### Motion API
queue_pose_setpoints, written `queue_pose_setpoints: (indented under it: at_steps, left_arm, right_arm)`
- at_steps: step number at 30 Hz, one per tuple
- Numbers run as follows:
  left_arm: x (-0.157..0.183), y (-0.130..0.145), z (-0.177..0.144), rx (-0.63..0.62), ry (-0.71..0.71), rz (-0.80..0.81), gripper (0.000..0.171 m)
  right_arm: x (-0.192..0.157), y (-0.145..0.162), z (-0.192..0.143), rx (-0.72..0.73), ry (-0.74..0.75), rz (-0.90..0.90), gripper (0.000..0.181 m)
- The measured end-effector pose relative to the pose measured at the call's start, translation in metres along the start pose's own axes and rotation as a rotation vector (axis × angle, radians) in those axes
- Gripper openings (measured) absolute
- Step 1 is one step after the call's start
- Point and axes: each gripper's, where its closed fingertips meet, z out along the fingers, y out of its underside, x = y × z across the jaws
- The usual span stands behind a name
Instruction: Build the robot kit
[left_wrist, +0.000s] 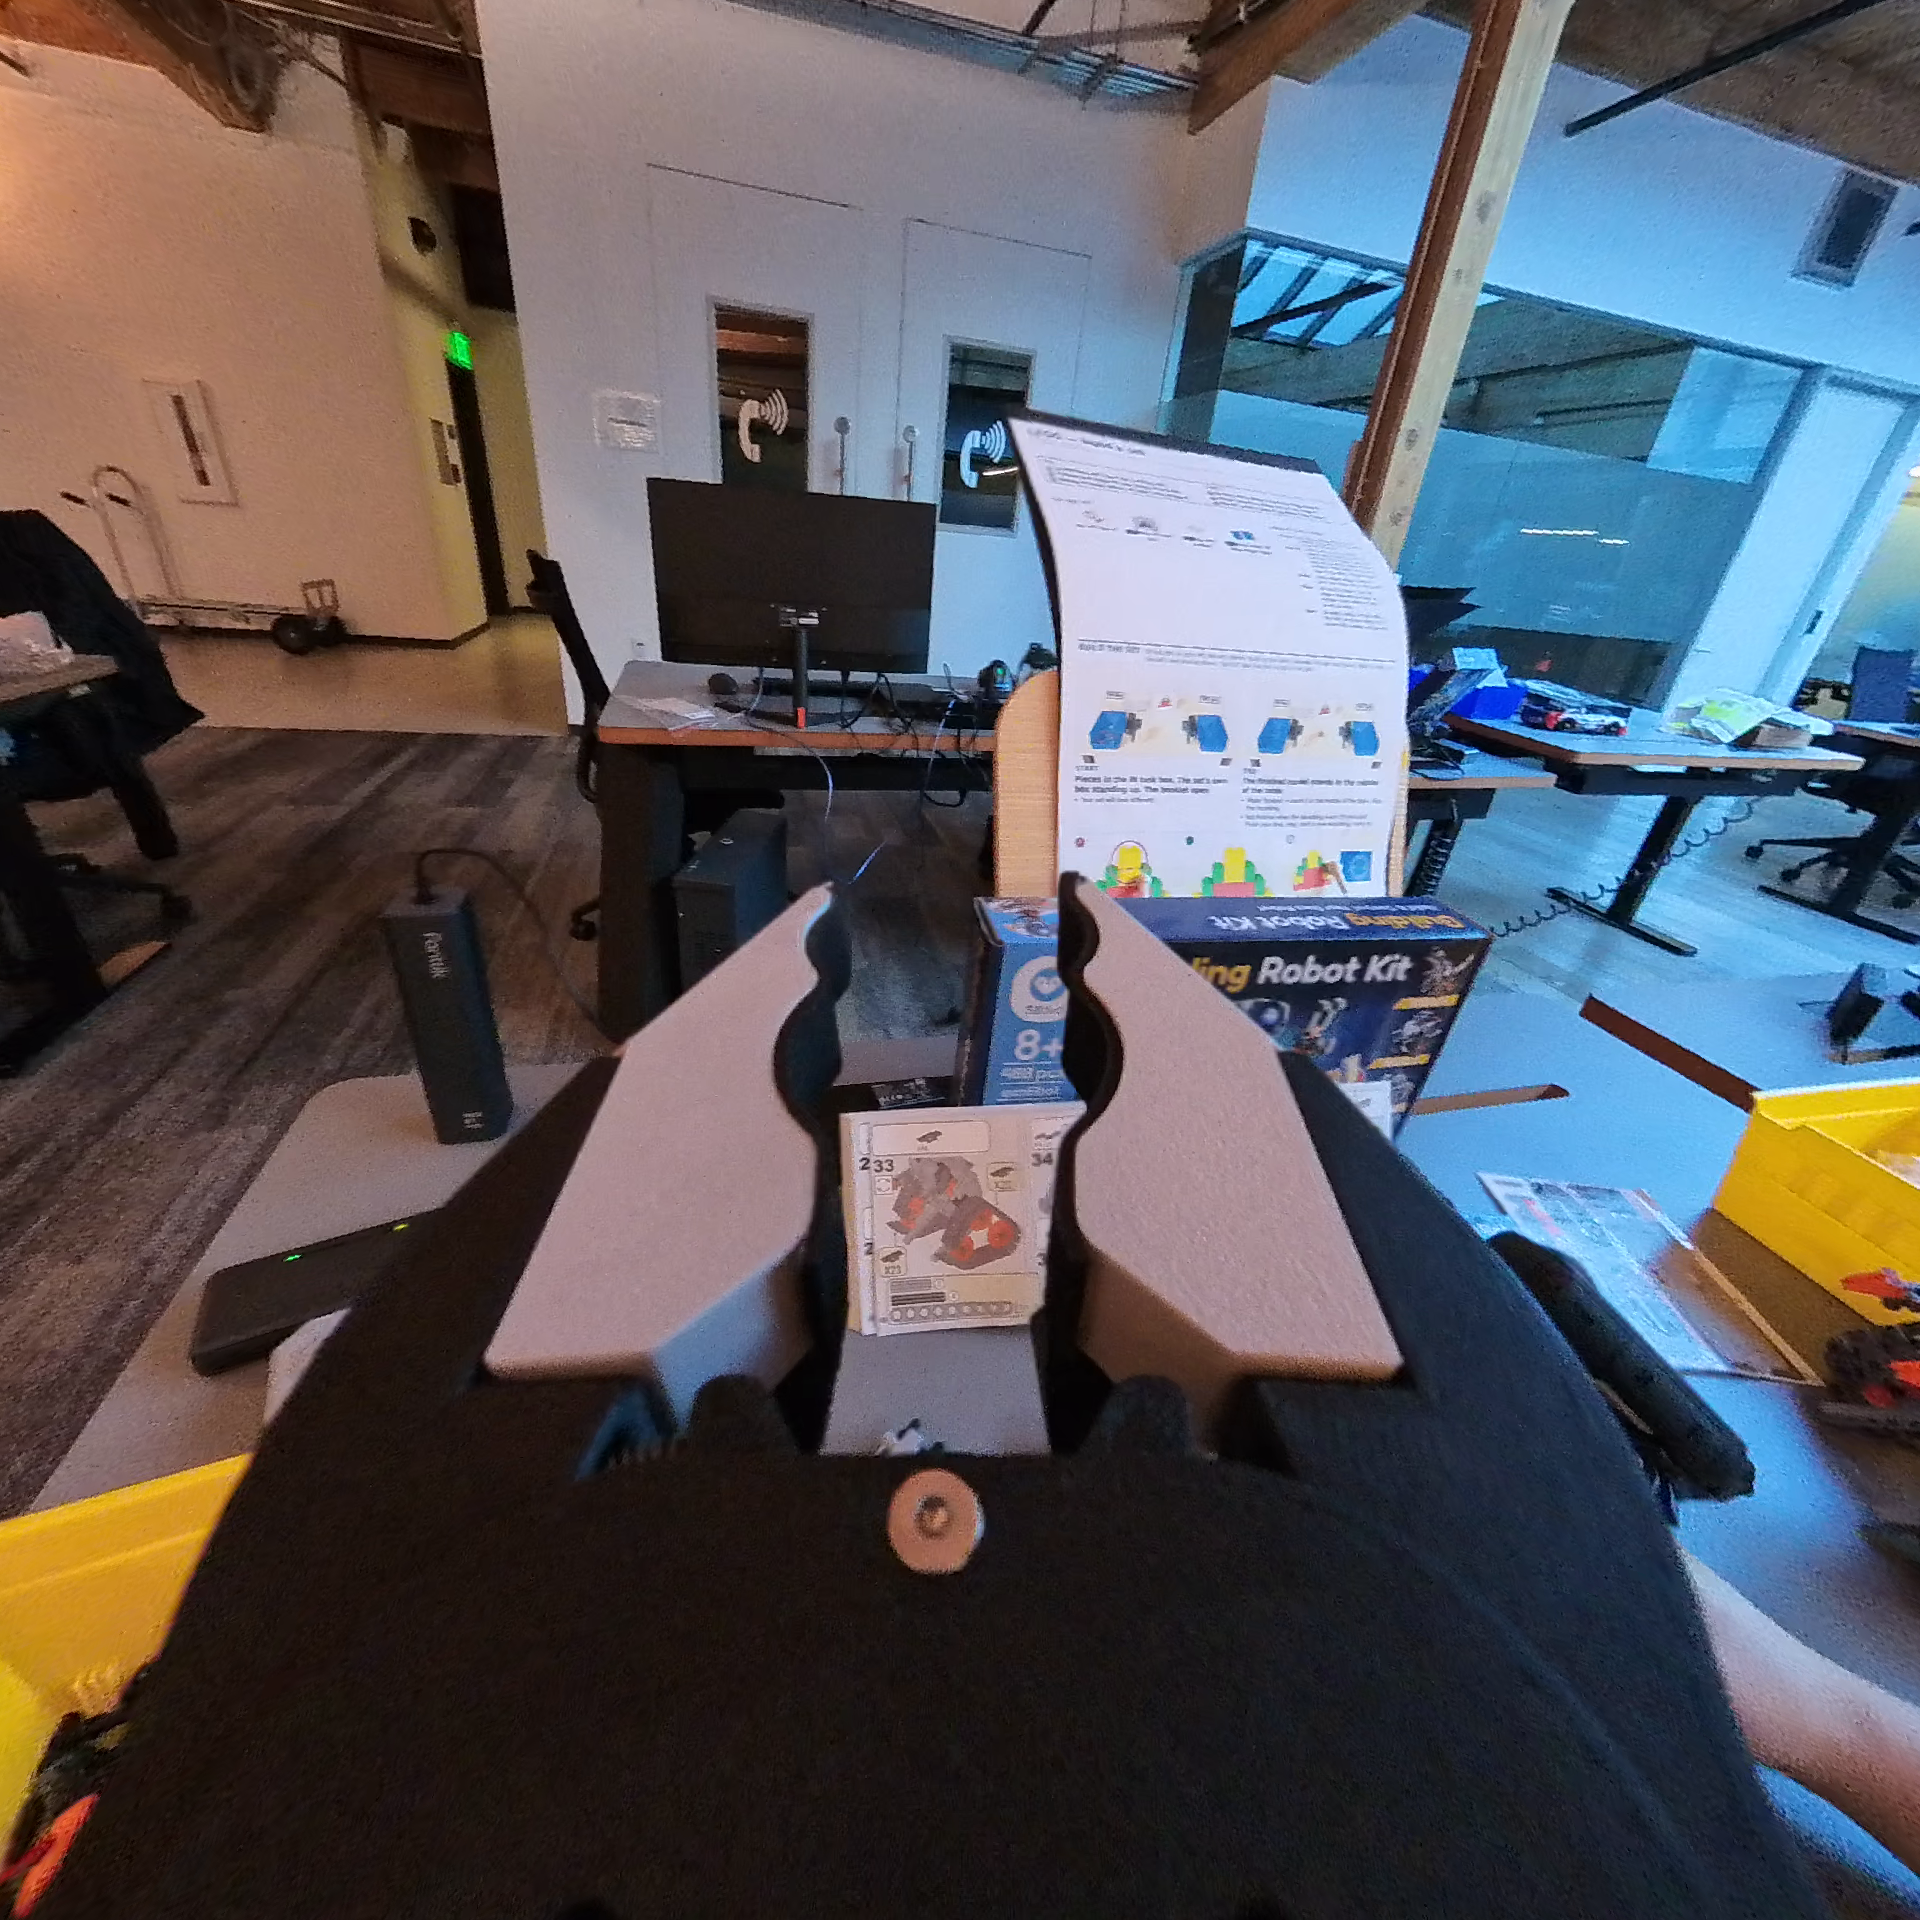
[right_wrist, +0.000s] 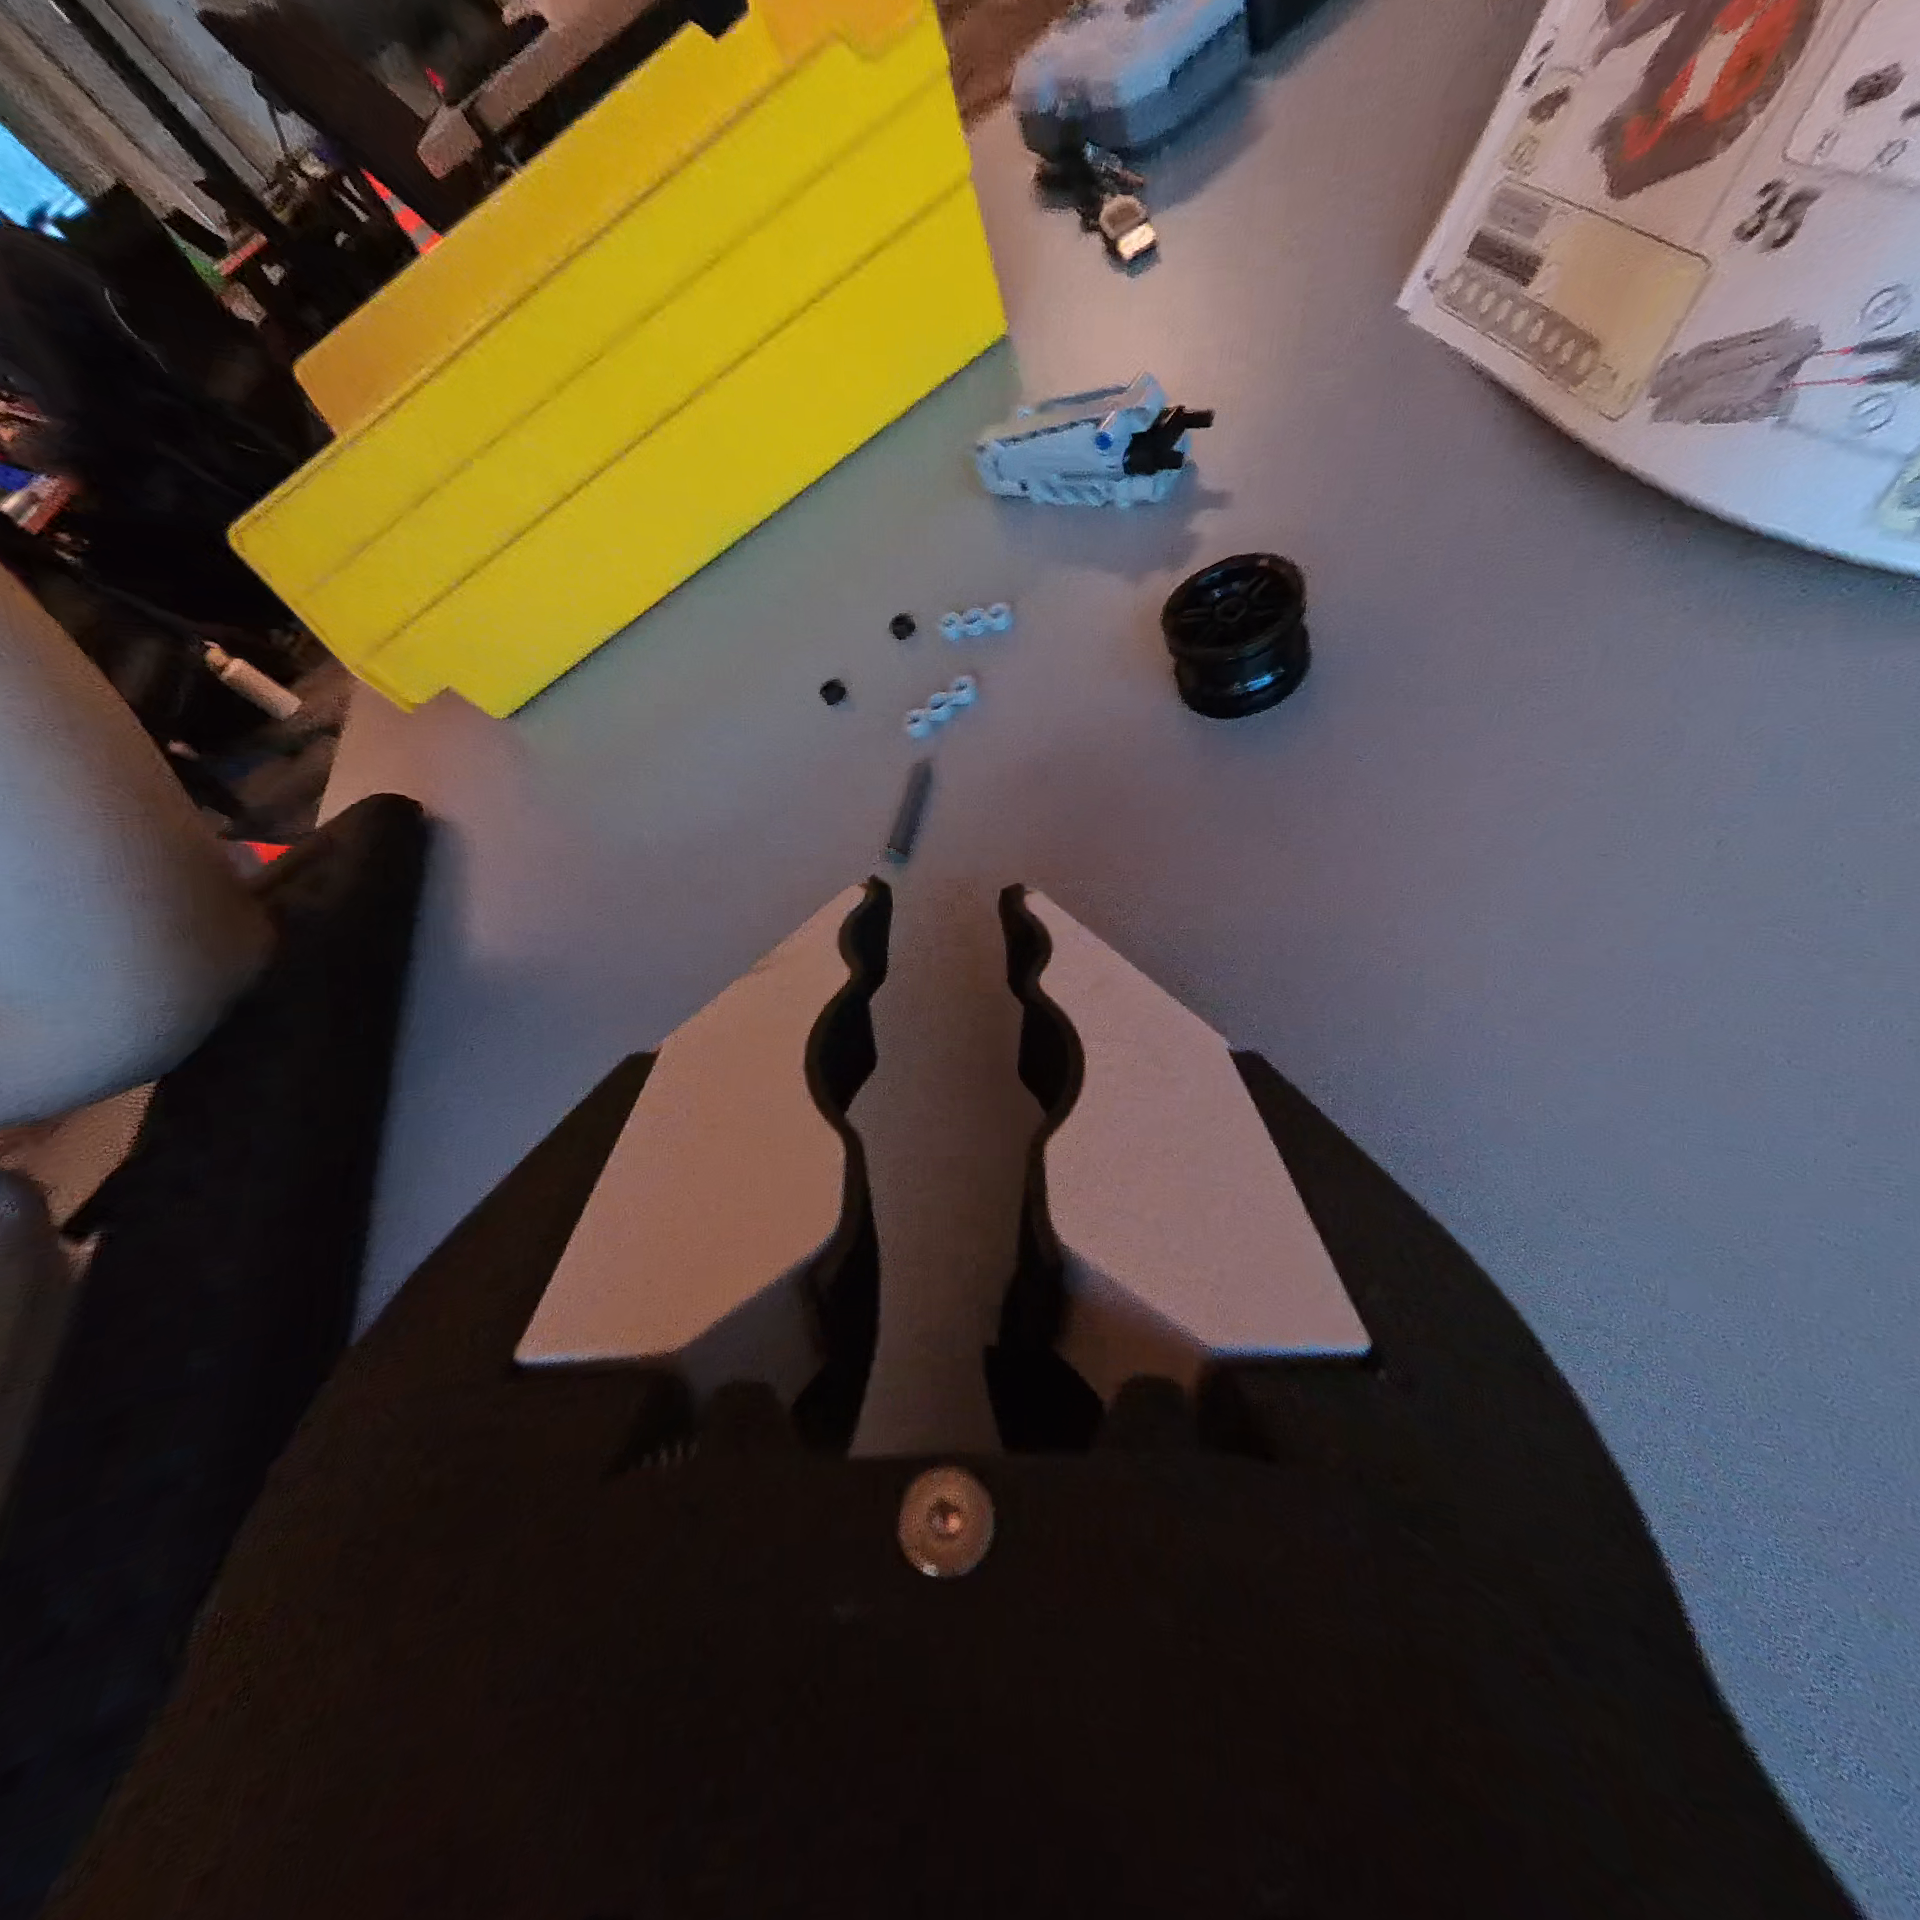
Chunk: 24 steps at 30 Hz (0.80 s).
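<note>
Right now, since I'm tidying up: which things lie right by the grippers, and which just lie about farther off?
By the grippers: right gripper, open, near grey axle, white connectors, black wheel; left gripper, open, facing booklet.
Farther off: yellow bin, kit box, black power bank.

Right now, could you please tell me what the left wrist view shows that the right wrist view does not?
Only the left wrist view shows the open left gripper, a blue kit box, a curled instruction sheet and a dark monitor.

Only the right wrist view shows the open right gripper, a black wheel, a grey axle nearest its tips, and a grey assembly.

Both show the grey table, a yellow bin and an open booklet.
</note>
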Motion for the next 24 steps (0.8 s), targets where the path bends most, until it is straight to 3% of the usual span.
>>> queue_pose_setpoints:
  at_steps: [7,15,19,24]
  left_arm:
    - [0.033,0.005,0.009,-0.029,0.101,0.033,0.031]
    - [0.036,0.015,0.01,-0.091,0.091,0.08,0.031]
    - [0.033,0.008,0.004,-0.066,0.086,0.08,0.03]
    - [0.027,0.021,0.004,-0.137,0.082,0.09,0.035]
  right_arm:
    - [0.016,-0.018,-0.018,0.095,0.132,-0.132,0.019]
    - [0.023,-0.034,-0.028,0.168,0.31,-0.343,0.029]
    - [0.037,-0.028,-0.028,0.12,0.388,-0.413,0.028]
    - [0.032,-0.022,-0.019,0.095,0.32,-0.366,0.027]
